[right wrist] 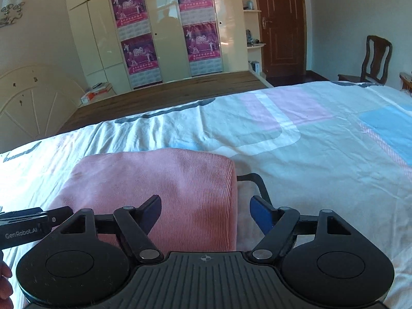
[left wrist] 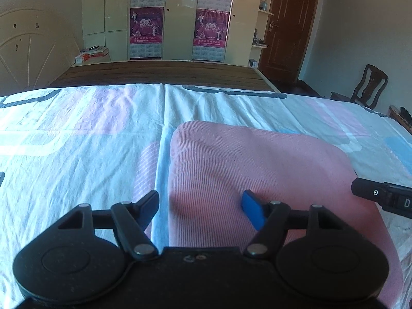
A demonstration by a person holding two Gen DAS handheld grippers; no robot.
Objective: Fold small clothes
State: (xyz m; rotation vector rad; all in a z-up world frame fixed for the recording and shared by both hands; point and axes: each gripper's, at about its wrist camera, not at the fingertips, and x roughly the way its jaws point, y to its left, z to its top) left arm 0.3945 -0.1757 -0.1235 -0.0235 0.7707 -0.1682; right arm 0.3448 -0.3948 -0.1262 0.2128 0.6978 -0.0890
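Left wrist view shows the left gripper [left wrist: 200, 207] with its fingers wide apart and nothing pinched, hanging over the left edge of the pink cloth [left wrist: 257, 170]. The right gripper [right wrist: 206, 212] has its fingers wide apart too, over the cloth's right edge. The folded pink cloth lies flat on the bed sheet [right wrist: 309, 139]. Behind the bed stands a cream wardrobe [right wrist: 164, 31] with pink posters [right wrist: 131, 7].

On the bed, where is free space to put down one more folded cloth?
The bedsheet is bare right of the pink cloth, out toward the chair. It is also bare left of the cloth, and in the strip between the cloth and the sheet's far edge. The near side is crowded: both grippers hang over the cloth.
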